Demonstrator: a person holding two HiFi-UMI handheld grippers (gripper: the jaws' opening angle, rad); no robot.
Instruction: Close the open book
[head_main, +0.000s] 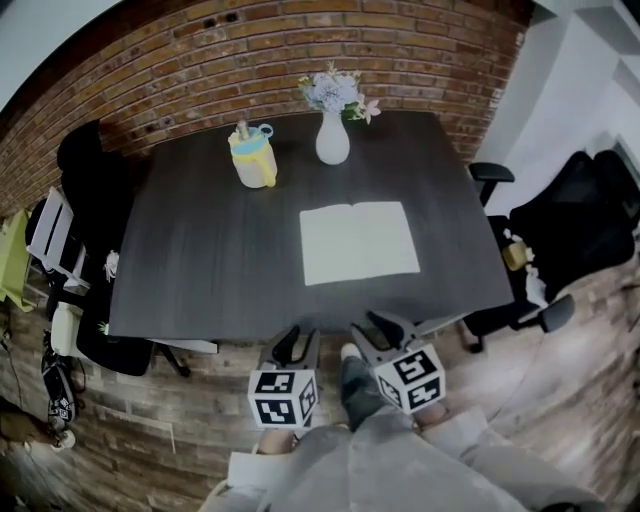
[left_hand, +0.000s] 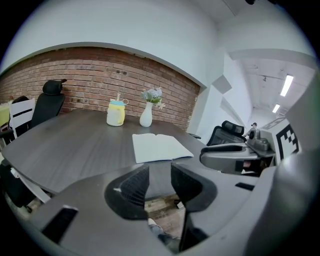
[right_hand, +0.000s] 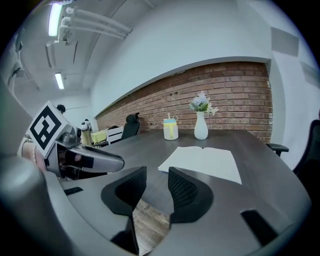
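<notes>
An open book (head_main: 358, 241) with blank pale pages lies flat on the dark table (head_main: 200, 260), toward its near right side. The left gripper view shows the book (left_hand: 159, 146) ahead, as does the right gripper view, where the book (right_hand: 201, 161) lies past the jaws. My left gripper (head_main: 298, 343) and right gripper (head_main: 385, 327) hover side by side just short of the table's near edge, over the floor. Both stand open with nothing between the jaws. Neither touches the book.
A yellow mug (head_main: 254, 156) with a blue rim and a white vase (head_main: 332, 137) of flowers stand at the table's far side. Black office chairs (head_main: 575, 225) sit right of the table, another chair (head_main: 88, 165) at the far left. A brick wall (head_main: 300, 50) runs behind.
</notes>
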